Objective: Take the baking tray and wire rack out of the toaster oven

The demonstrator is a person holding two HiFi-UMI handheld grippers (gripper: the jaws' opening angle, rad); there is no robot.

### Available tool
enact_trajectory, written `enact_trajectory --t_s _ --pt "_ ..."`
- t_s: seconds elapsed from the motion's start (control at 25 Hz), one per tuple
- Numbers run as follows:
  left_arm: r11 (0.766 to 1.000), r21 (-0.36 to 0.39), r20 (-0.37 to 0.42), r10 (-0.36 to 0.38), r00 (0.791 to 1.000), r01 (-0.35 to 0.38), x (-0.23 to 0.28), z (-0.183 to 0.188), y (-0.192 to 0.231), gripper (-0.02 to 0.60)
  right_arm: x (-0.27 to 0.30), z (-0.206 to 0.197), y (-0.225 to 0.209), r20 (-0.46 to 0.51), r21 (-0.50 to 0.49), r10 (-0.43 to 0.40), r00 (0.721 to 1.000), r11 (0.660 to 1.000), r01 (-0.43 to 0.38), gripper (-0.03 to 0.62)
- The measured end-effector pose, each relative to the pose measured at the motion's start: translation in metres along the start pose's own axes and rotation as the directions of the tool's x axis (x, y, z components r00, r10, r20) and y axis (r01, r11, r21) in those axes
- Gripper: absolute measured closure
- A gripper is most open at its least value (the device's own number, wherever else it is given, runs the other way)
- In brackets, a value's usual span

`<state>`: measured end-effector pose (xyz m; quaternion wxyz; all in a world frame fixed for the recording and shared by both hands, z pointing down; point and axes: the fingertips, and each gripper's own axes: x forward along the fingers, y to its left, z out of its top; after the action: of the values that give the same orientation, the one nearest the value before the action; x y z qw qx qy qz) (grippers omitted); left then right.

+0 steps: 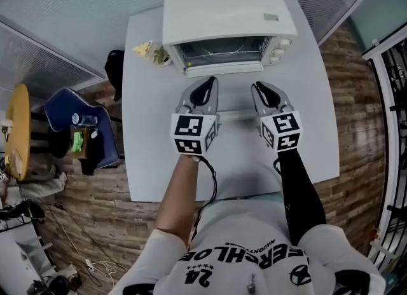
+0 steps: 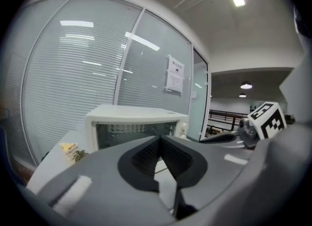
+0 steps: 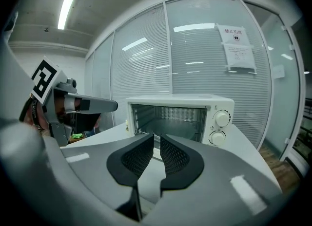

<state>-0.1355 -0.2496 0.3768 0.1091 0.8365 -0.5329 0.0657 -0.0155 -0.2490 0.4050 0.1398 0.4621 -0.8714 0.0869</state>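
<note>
The white toaster oven (image 1: 222, 14) stands at the far end of the white table (image 1: 152, 160), its door (image 1: 222, 68) folded down and open. Thin wires of the rack (image 1: 219, 49) show inside; in the right gripper view a grey tray (image 3: 176, 126) lies in the cavity of the oven (image 3: 214, 105). My left gripper (image 1: 208, 84) and right gripper (image 1: 259, 88) hover side by side above the table, a short way in front of the door, both pointing at the oven (image 2: 136, 118). The left gripper (image 2: 159, 140) has its pads together. The right gripper (image 3: 157, 137) shows only a thin slit. Neither holds anything.
A small yellow-and-green packet (image 1: 151, 52) lies left of the oven, also seen as the packet (image 2: 72, 151). Glass walls with blinds rise behind the table. A blue chair (image 1: 82, 135) and a yellow round table (image 1: 19, 128) stand off to the left on the wooden floor.
</note>
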Motion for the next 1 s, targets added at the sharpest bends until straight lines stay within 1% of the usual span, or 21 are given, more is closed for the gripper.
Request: enact_trajectory --t_s 0.12,0.2,0.24,0.32,0.44,0.52,0.6,0.64,0.68,0.72,0.76,0.8,0.84,0.88,0.96,1.0 --pt "0.998 -0.063 -0.005 -0.028 1.0 0.027 0.012 -0.011 0.011 0.523 0.016 -0.002 -0.001 -0.007 0.035 -0.029 1.0 0.999 0.029 0.569" --pt "0.989 -0.144 0.003 -0.032 0.999 0.032 0.02 -0.019 0.021 0.523 0.026 -0.004 -0.003 -0.001 0.085 -0.043 0.999 0.995 0.043 0.569" --pt "0.98 -0.195 0.012 -0.036 0.999 0.037 0.024 -0.022 0.026 0.523 0.031 -0.005 -0.004 0.003 0.117 -0.044 0.999 0.992 0.043 0.569" --pt "0.953 -0.299 0.03 -0.043 0.999 0.05 0.032 -0.029 0.034 0.523 0.04 -0.01 -0.006 0.009 0.198 -0.037 0.999 0.98 0.034 0.569" --pt "0.9 -0.428 0.054 -0.063 0.997 0.08 0.04 -0.04 0.045 0.52 0.054 -0.019 -0.009 0.017 0.331 -0.026 1.0 0.943 0.018 0.569" --pt "0.858 -0.502 0.073 -0.084 0.994 0.11 0.045 -0.046 0.049 0.52 0.062 -0.026 -0.013 0.024 0.423 -0.024 0.999 0.906 0.012 0.569" --pt "0.804 -0.58 0.09 -0.095 0.991 0.13 0.05 -0.053 0.052 0.52 0.069 -0.033 -0.017 0.038 0.508 -0.023 0.999 0.861 0.0 0.568" --pt "0.769 -0.623 0.1 -0.097 0.99 0.139 0.052 -0.057 0.055 0.52 0.073 -0.036 -0.018 0.047 0.541 -0.017 0.999 0.841 -0.011 0.568" --pt "0.729 -0.668 0.114 -0.097 0.989 0.148 0.055 -0.061 0.058 0.52 0.078 -0.038 -0.018 0.056 0.567 -0.007 0.998 0.823 -0.026 0.566" --pt "0.686 -0.71 0.13 -0.094 0.987 0.159 0.058 -0.064 0.061 0.519 0.083 -0.04 -0.017 0.065 0.59 0.005 0.998 0.806 -0.042 0.548" --pt "0.646 -0.744 0.146 -0.088 0.985 0.168 0.061 -0.066 0.065 0.52 0.088 -0.043 -0.018 0.074 0.614 0.012 0.997 0.788 -0.055 0.516" --pt "0.613 -0.77 0.158 -0.083 0.984 0.175 0.064 -0.069 0.068 0.518 0.093 -0.045 -0.019 0.082 0.64 0.015 0.997 0.765 -0.064 0.51" --pt "0.588 -0.788 0.166 -0.08 0.983 0.181 0.067 -0.071 0.07 0.518 0.097 -0.048 -0.021 0.09 0.67 0.014 0.996 0.739 -0.071 0.508" --pt "0.569 -0.801 0.17 -0.08 0.982 0.185 0.07 -0.074 0.07 0.518 0.102 -0.051 -0.022 0.101 0.701 0.015 0.995 0.708 -0.081 0.508" --pt "0.541 -0.821 0.17 -0.077 0.982 0.184 0.075 -0.079 0.071 0.518 0.11 -0.052 -0.022 0.125 0.751 0.02 0.992 0.652 -0.108 0.508" --pt "0.527 -0.83 0.17 -0.072 0.983 0.182 0.078 -0.082 0.072 0.515 0.113 -0.052 -0.022 0.137 0.767 0.021 0.99 0.631 -0.119 0.508"
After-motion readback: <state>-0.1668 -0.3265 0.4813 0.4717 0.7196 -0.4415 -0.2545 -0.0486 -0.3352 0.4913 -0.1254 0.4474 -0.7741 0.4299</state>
